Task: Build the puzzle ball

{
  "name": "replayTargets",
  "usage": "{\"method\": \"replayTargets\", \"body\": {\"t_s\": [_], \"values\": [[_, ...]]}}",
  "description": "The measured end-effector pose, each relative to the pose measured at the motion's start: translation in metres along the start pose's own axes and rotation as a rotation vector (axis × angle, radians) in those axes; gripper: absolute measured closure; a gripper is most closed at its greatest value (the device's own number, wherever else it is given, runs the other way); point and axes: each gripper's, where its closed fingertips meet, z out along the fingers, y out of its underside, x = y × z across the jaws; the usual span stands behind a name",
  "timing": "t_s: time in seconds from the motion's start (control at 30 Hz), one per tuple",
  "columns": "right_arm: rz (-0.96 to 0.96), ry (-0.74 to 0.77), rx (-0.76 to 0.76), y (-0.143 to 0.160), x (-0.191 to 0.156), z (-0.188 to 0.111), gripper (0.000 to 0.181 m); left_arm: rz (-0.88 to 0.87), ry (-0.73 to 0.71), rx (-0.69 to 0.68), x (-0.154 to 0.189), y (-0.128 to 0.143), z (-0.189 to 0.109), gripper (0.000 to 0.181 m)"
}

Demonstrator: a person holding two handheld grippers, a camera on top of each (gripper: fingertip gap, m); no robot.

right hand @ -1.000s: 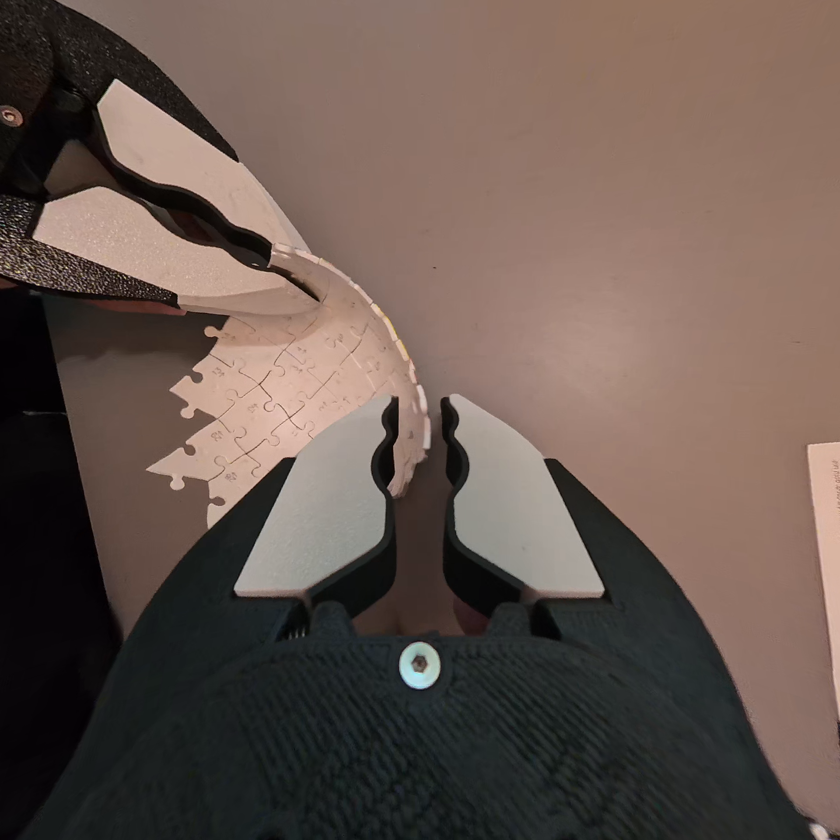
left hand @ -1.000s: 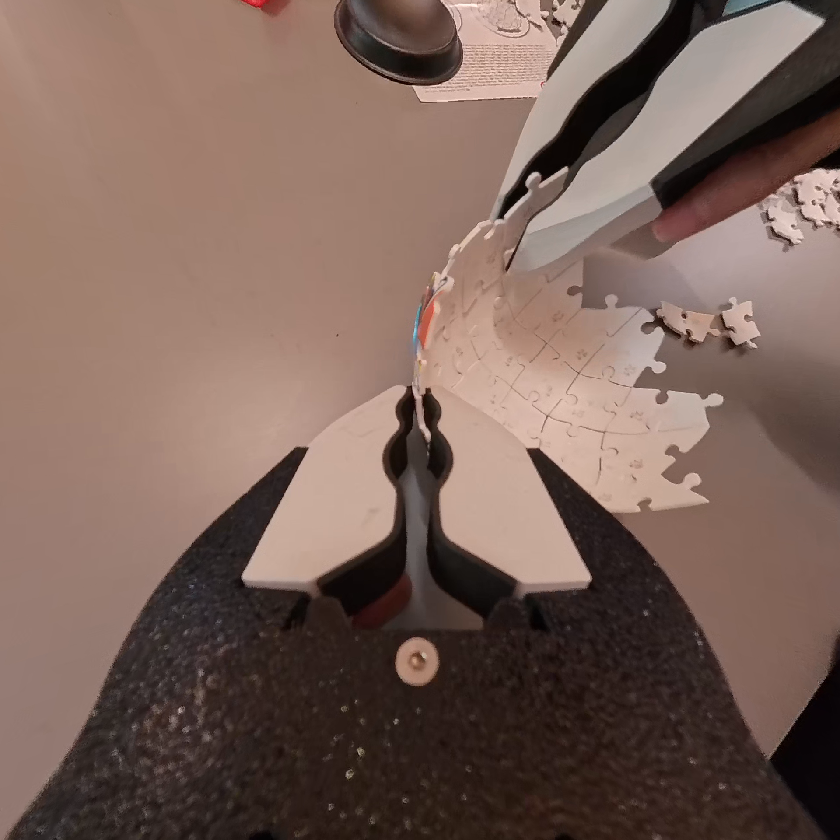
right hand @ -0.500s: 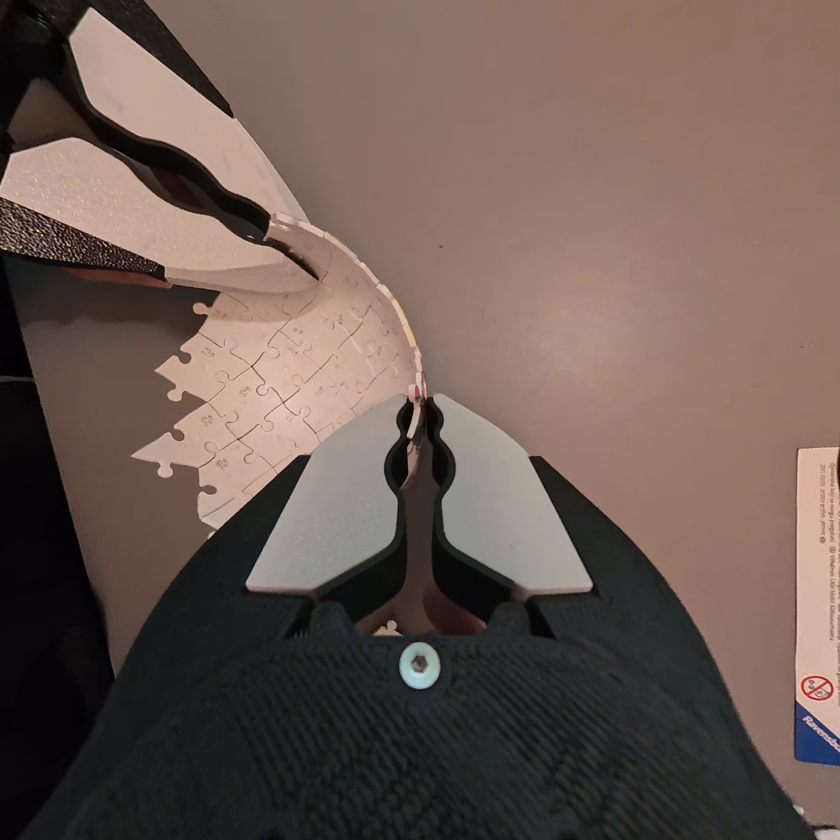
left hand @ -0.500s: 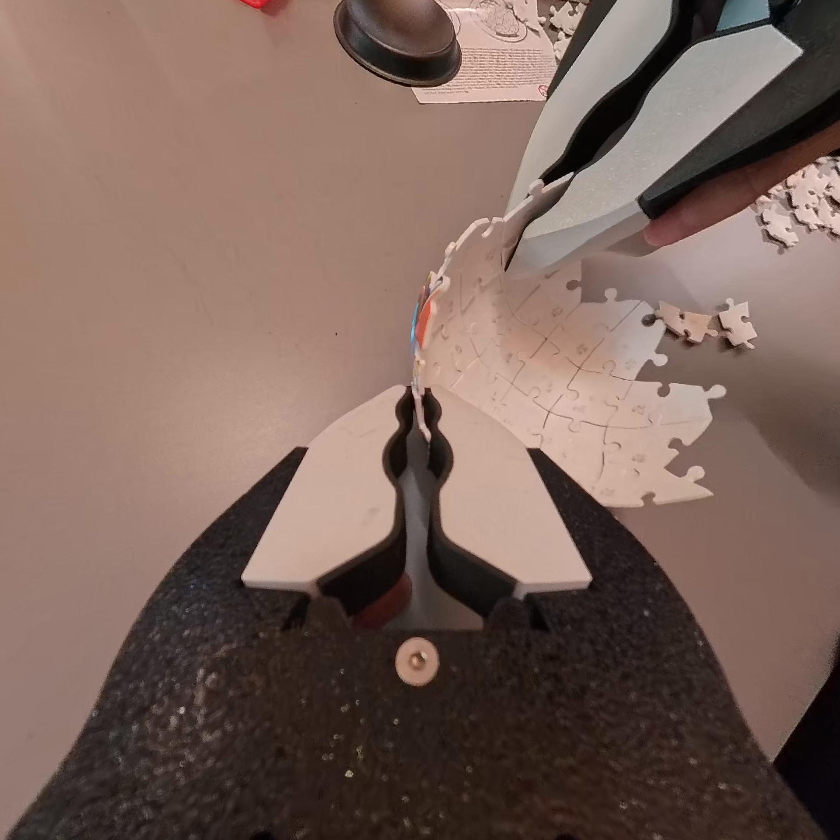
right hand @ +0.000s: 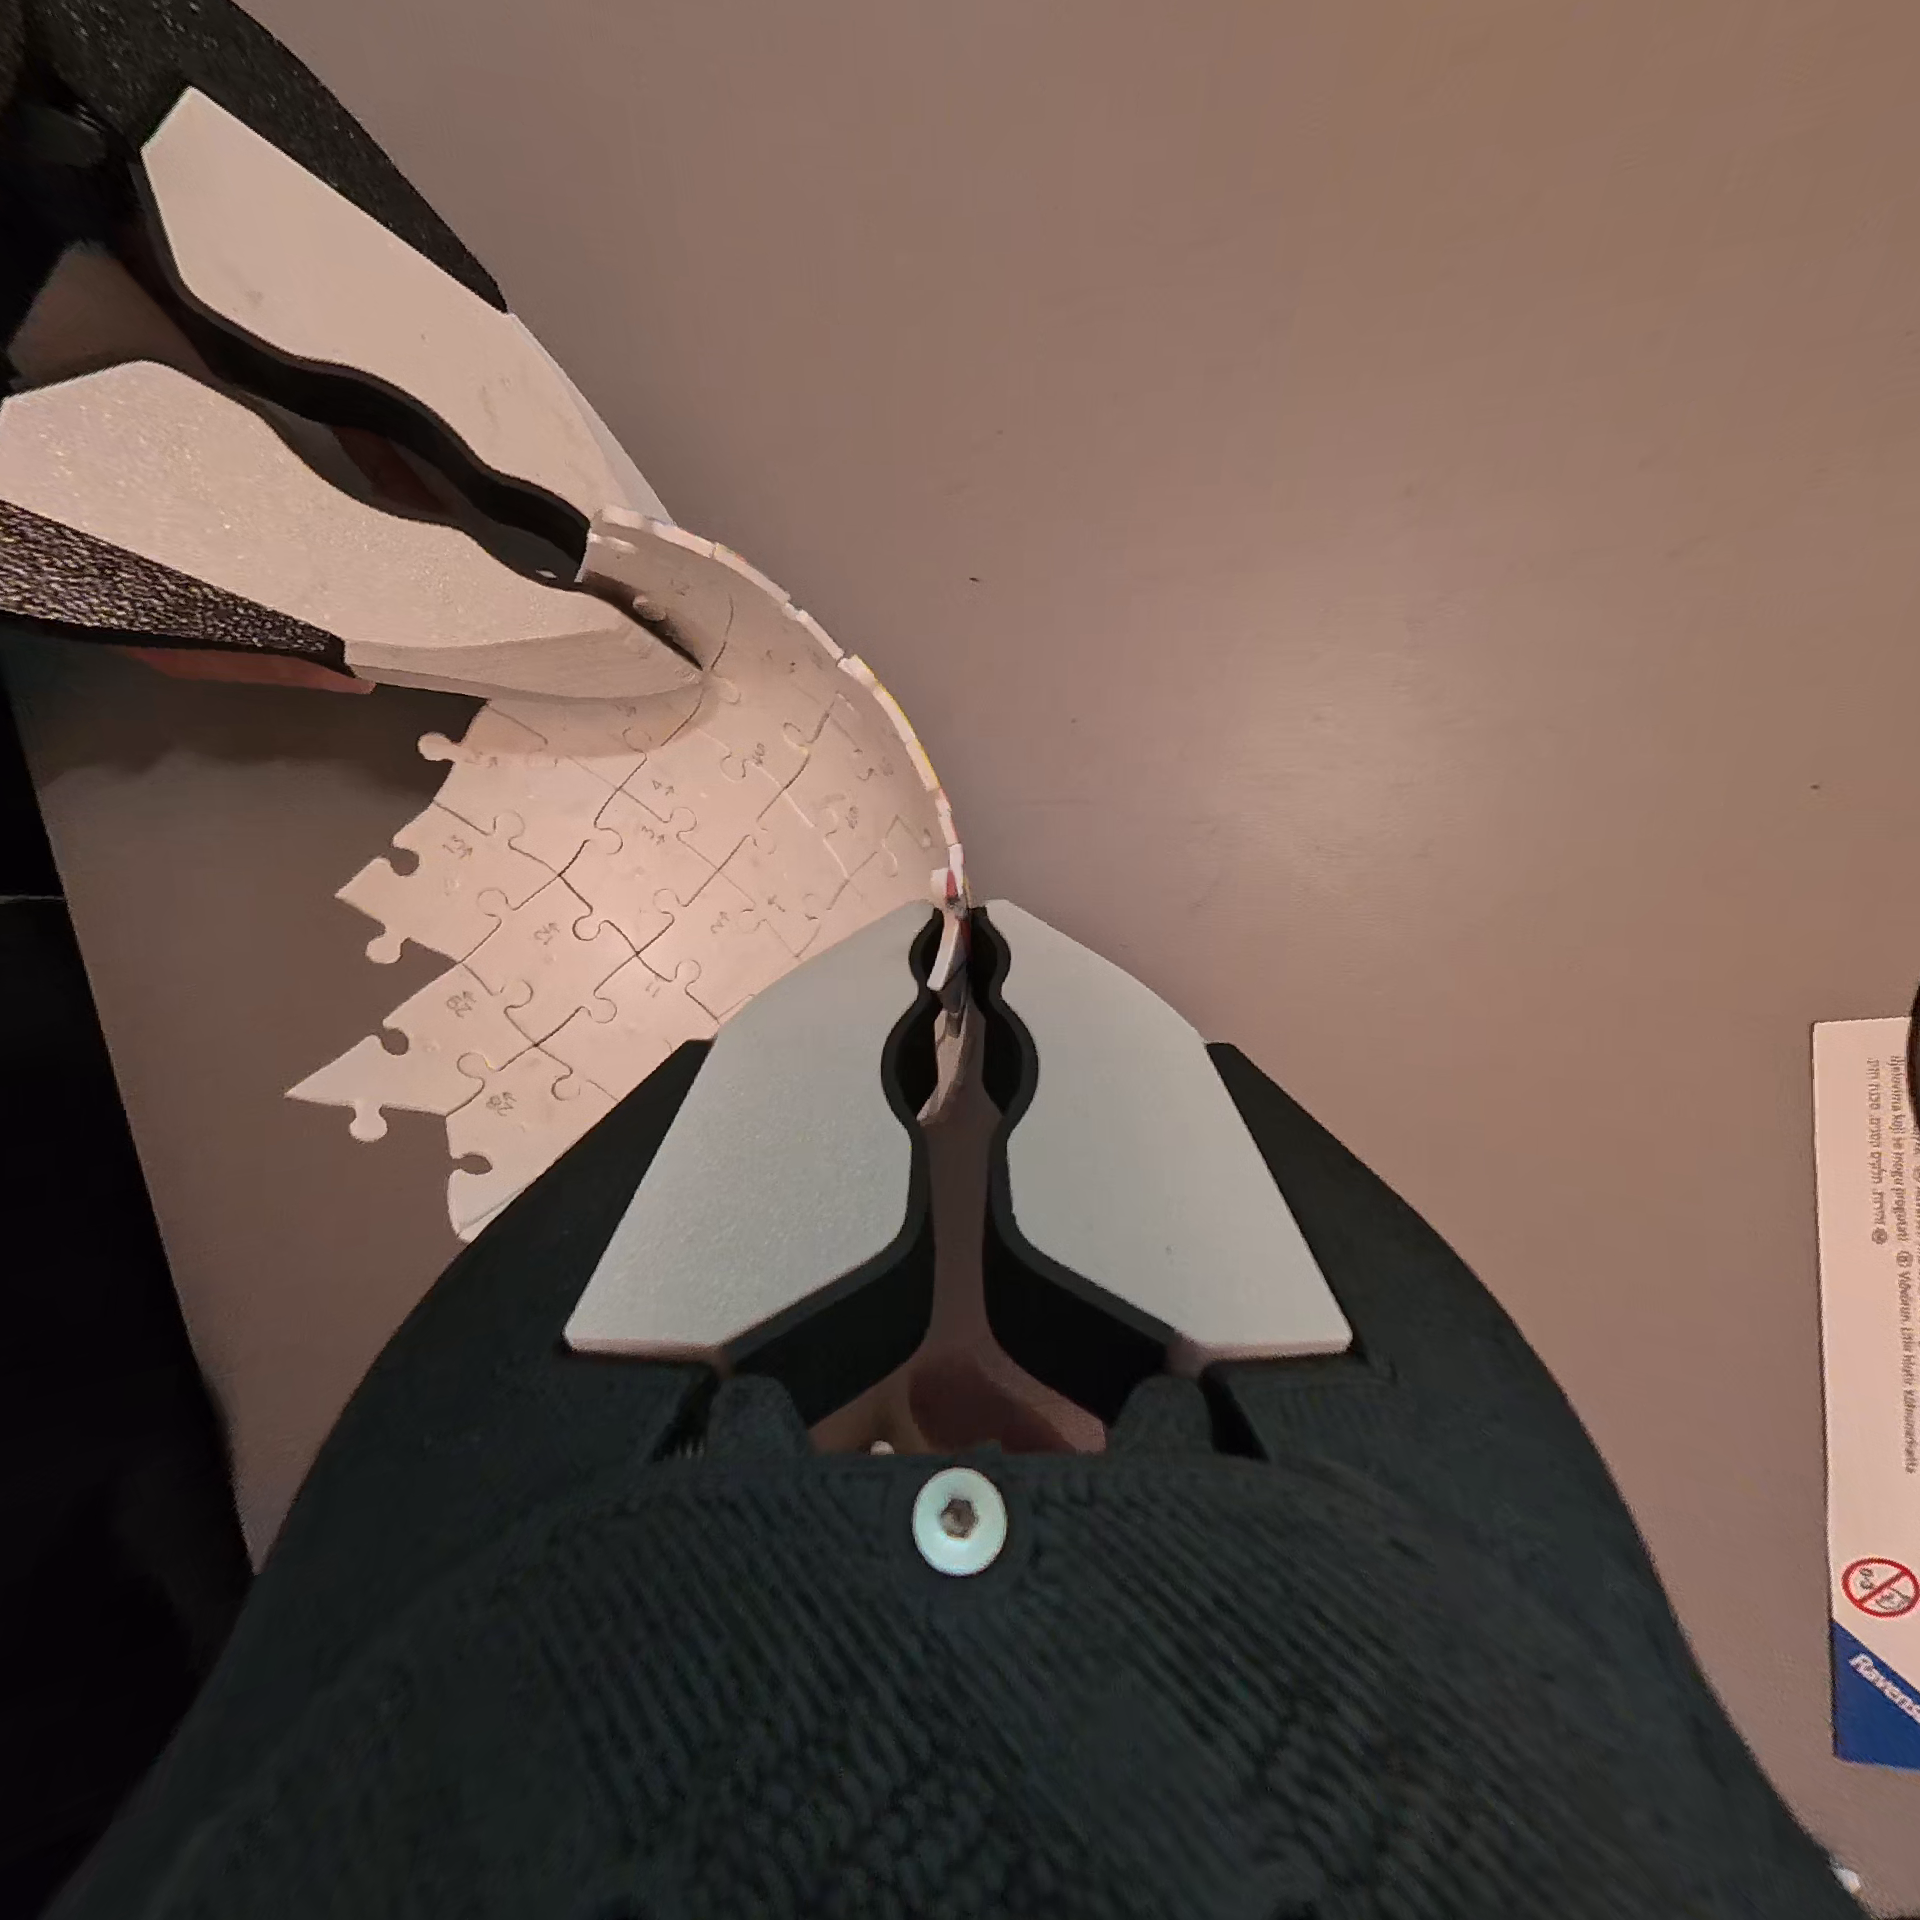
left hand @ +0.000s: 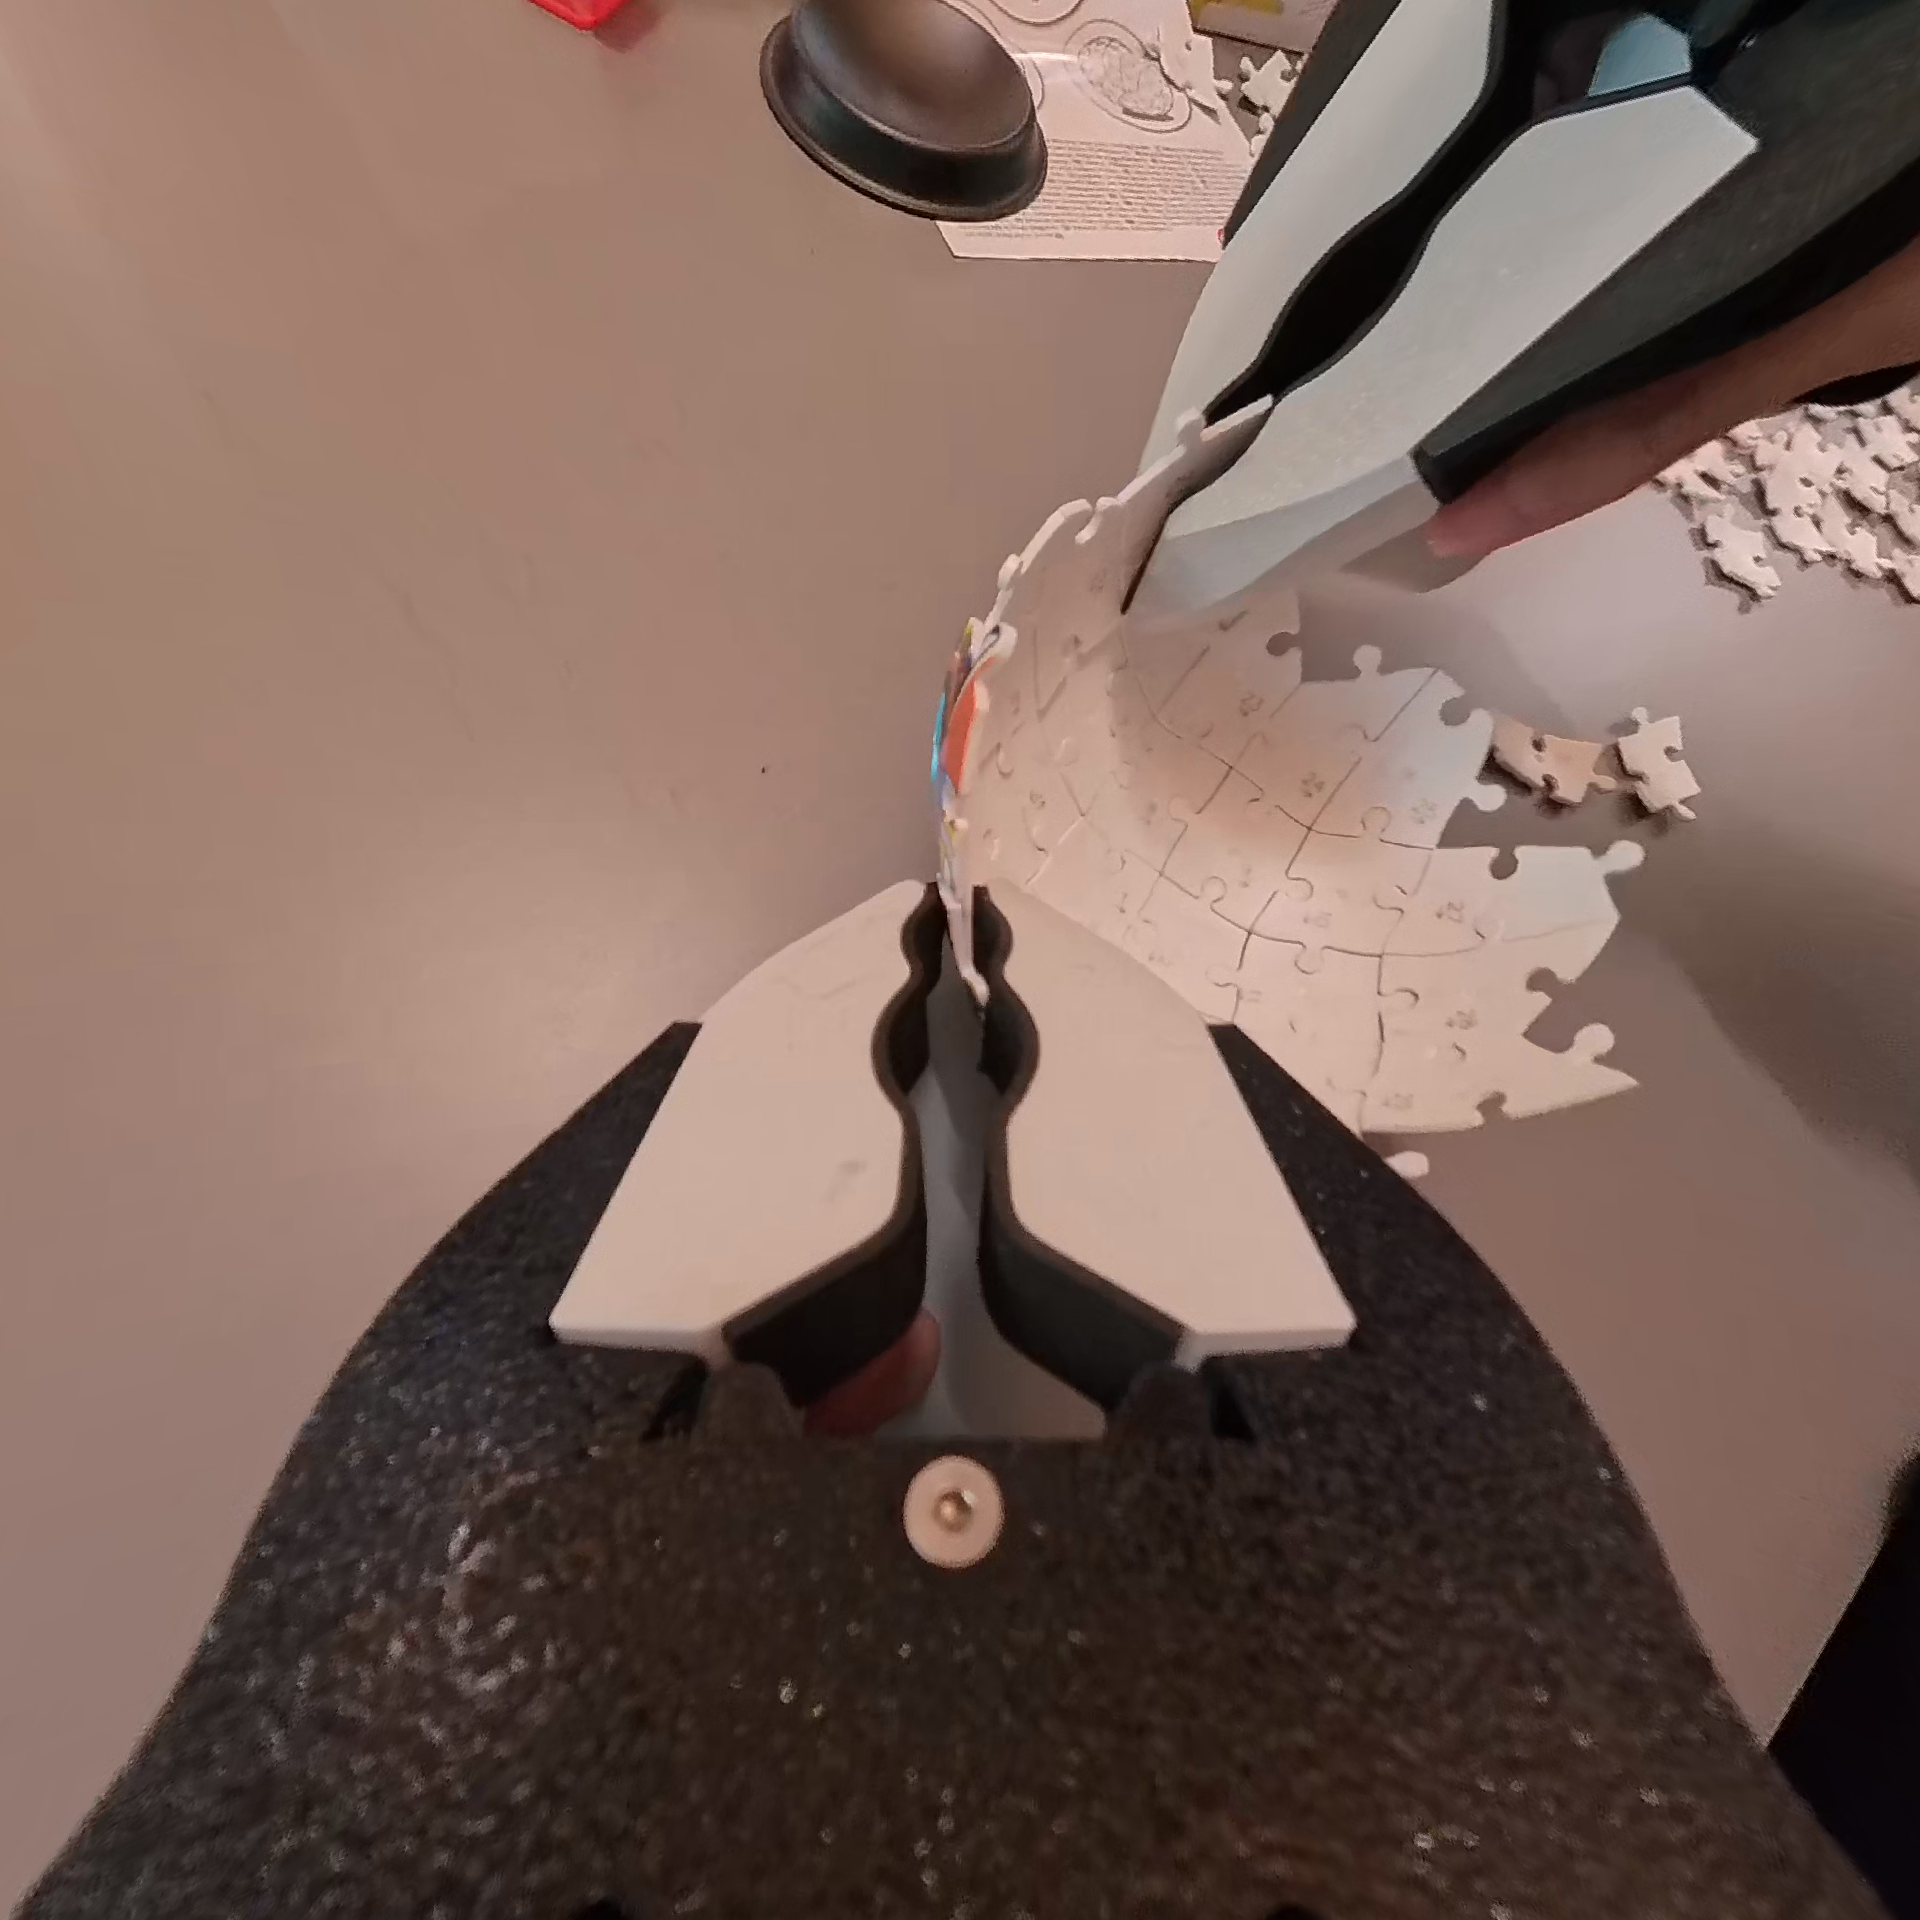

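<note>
Puzzle ball shell, a curved sheet of joined white pieces with its blank inner side showing, hangs above the beige table, held at two ends of its smooth rim. A second ago the right gripper stood parted around that rim; half a second ago it had come together, and now it is clamped on the rim edge, much as then. The left gripper has kept its pinch on the other end throughout, and the shell has barely shifted between the frames. A sliver of the printed, coloured outer face shows along the rim in the left wrist view.

The shell's lower edge is ragged, with tabs and notches pointing away from both grippers. Near that ragged edge two loose pieces lie on the table, apart from the shell, and a heap of loose pieces lies farther off behind the right gripper. A dark round base rests on a printed leaflet at the far side; a second printed sheet lies at the right edge of the right wrist view. On the outer side of the shell the table is bare, wide and open.
</note>
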Motion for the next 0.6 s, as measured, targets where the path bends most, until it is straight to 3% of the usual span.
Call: {"method": "replayTargets", "body": {"t_s": [0.33,0.43,0.6], "values": [[-0.087,0.075,-0.045,0.001,0.005,-0.002,0.177,-0.004,0.008,0.013,0.002,-0.001,0.003,0.176],[-0.108,0.08,-0.064,0.002,0.006,-0.003,0.161,-0.001,0.011,0.023,0.003,-0.002,0.004,0.177],[-0.098,-0.017,-0.033,-0.006,-0.005,-0.002,0.153,-0.003,0.018,0.035,0.004,-0.005,0.003,0.179]]}}
